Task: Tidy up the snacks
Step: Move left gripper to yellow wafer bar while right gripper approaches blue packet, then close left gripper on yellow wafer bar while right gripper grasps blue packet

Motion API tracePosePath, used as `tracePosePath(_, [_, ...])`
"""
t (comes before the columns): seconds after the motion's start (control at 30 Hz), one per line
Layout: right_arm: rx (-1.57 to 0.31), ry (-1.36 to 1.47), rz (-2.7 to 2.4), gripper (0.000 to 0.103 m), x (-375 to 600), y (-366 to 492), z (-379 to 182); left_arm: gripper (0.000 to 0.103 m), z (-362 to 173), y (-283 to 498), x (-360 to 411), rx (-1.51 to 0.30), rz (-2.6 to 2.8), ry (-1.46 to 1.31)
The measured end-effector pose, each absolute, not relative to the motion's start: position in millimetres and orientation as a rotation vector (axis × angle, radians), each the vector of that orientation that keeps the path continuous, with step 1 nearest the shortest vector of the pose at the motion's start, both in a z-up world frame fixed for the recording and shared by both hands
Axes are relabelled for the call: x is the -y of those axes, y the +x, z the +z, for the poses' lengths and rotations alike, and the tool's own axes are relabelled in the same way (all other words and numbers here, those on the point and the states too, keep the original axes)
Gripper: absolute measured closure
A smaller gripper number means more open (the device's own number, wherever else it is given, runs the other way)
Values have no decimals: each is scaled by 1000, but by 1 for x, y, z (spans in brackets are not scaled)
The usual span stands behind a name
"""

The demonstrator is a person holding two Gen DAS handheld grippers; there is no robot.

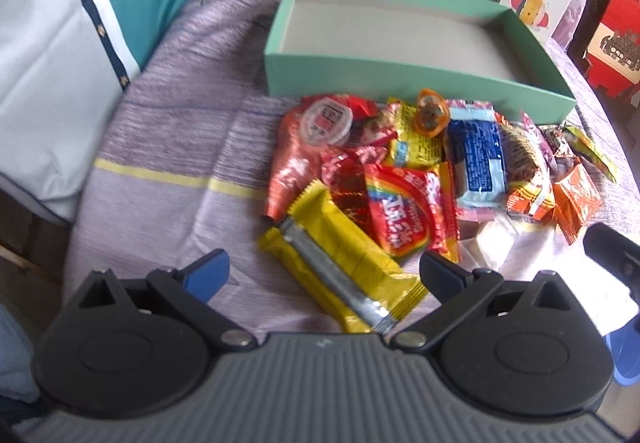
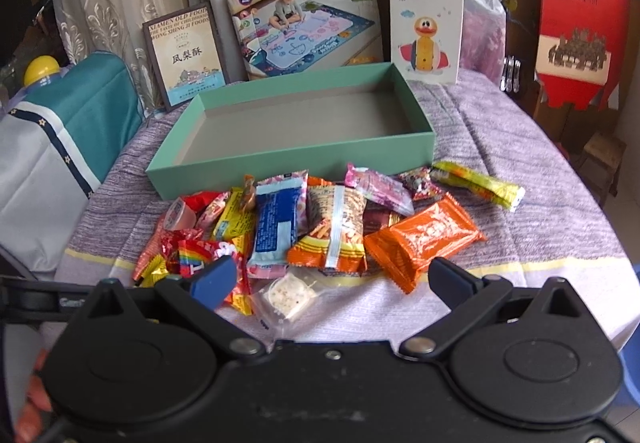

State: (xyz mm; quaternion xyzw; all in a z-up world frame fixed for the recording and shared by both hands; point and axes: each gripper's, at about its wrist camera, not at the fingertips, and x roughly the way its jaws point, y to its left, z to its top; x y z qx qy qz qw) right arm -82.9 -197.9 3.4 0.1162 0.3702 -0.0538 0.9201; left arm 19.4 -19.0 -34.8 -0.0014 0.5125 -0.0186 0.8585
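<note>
Between the left jaws: the left gripper point(image 1: 324, 275) is spread wide and holds nothing; a yellow wafer-style packet point(image 1: 340, 263) lies on the cloth between its fingers, its silver seam running diagonally.
Just beyond the left jaws: a red rainbow-printed candy bag point(image 1: 404, 215) rests partly on the yellow packet.
Between the right jaws: the right gripper point(image 2: 332, 281) is likewise spread and empty; a small clear sachet with a white speckled square point(image 2: 288, 297) lies just ahead of the gap, an orange packet point(image 2: 424, 235) near the right finger.
Beyond both: the snack pile point(image 2: 328, 219), then the mint-green box point(image 2: 288, 163), open and empty, touching the pile's far edge.
Surface: a striped lilac cloth point(image 2: 520, 147).
Step in hand, as I judge: first pick, nothing boxed yet.
Doing it well: close across the yellow packet's narrow width, lift clear of the overlapping bag, set it flat in a box corner.
Count: one box; two grippers; roughly fifteen snack packets, overlaps make it uncertain; three printed cartons standing behind point(image 2: 304, 23).
</note>
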Motion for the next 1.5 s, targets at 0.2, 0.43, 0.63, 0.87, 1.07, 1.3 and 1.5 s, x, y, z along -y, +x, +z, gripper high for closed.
tracePosePath(0.2, [-768,280,-91,0,204,-82,-3,0,-67,29,30,-1123,-24,109])
tracePosePath(0.43, [-796,280,-31,4,193,-70,-8,0,-70,30,-19,-1123,-1,3])
tracePosePath(0.63, [-819,269,29,23,176,-54,-11,0,-69,39,-49,-1207,-11,-298])
tracePosePath(0.87, [-853,261,25,35,165,-39,-13,29,-80,51,-21,-1191,-28,-223])
tracePosePath(1.07, [-869,262,71,46,163,-24,-13,35,-80,51,-9,-1105,-171,114])
tracePosePath(1.3, [-898,237,85,46,133,24,-16,31,-72,55,-48,-1109,-166,12])
tracePosePath(1.5, [-890,169,-33,45,132,47,-30,15,-74,47,-67,-1140,-114,-182])
